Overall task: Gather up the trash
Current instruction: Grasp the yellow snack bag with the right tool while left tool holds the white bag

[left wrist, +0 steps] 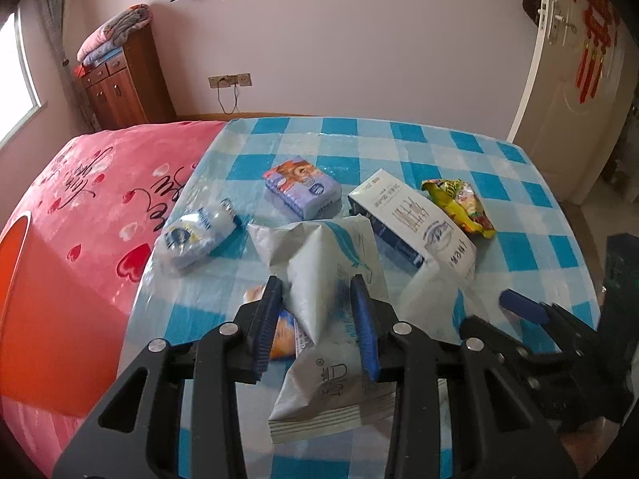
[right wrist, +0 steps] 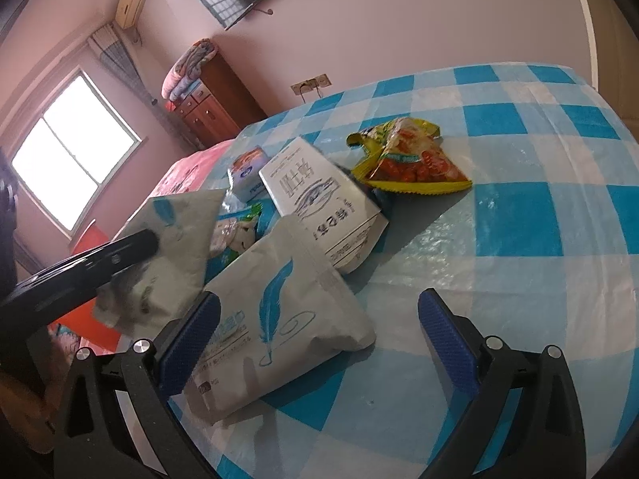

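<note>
The left gripper (left wrist: 317, 319) jaws are pinching a crumpled white bag (left wrist: 319, 263) that could be slipping free, while the right gripper (right wrist: 319, 339) jaws are gaping open beside another white bag (right wrist: 279, 319) on the desk (right wrist: 539, 219).

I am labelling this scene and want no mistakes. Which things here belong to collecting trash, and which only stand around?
Belong to the job:
- white feather bag pinched in the left gripper
- second feather bag by the open right gripper
- milk carton
- yellow snack wrapper
- tissue pack

Just around:
- checked tablecloth
- pink bedspread
- wooden cabinet
</note>
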Demonstrator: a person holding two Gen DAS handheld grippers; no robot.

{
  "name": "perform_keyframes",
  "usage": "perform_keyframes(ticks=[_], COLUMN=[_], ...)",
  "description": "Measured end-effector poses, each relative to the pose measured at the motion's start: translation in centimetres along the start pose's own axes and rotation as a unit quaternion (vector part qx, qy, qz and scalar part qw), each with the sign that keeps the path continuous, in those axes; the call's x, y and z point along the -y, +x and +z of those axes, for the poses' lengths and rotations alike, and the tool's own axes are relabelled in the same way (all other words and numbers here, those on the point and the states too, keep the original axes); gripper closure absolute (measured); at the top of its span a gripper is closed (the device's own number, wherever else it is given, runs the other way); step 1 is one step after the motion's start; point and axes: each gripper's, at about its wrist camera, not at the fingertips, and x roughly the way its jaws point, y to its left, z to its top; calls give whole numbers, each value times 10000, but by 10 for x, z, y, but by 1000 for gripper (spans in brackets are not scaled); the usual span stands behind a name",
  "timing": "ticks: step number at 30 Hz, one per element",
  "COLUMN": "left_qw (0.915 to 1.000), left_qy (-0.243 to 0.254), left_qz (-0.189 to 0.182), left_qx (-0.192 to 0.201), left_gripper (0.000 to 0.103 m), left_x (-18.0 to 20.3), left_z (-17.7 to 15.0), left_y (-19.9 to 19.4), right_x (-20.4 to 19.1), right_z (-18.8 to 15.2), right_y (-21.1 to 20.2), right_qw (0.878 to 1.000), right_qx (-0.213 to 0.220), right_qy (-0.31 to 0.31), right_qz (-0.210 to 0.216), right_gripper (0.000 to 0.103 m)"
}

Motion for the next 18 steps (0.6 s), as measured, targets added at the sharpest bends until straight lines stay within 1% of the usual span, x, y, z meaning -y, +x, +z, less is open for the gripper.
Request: perform_keyframes(ticks=[5,9,12,15,16,18], left_qw=[9998,9995,9993,9990,9990,9990], left_qy=[-178,-289,-368,-421,-431,-425], left_qz=[-84,-104,-103,-126,-127,-126], left_qx=[55,28,17,45,57,60], left_gripper=[66,66,66,66,66,66], left_x=[-16,-30,-42,-49,-52,-54], left_z=[-19,-35,-46,-56,-59,-62], left_y=[-18,-27,-33,-40,-42,-44], right_x=[-7,-8,-5,9,17,31], right_z=[-5,-7,-2,10,16,26], right_y=[1,-1,-10,-20,-22,-24], right_qw=[9999,9998,9992,9981,9972,9961], right_qx=[-27,-18,194,366,398,427], right_qy=[-110,-178,-159,-9,112,369], right_qz=[-23,-87,-305,-504,-618,-672], right_gripper=[5,5,5,5,5,5])
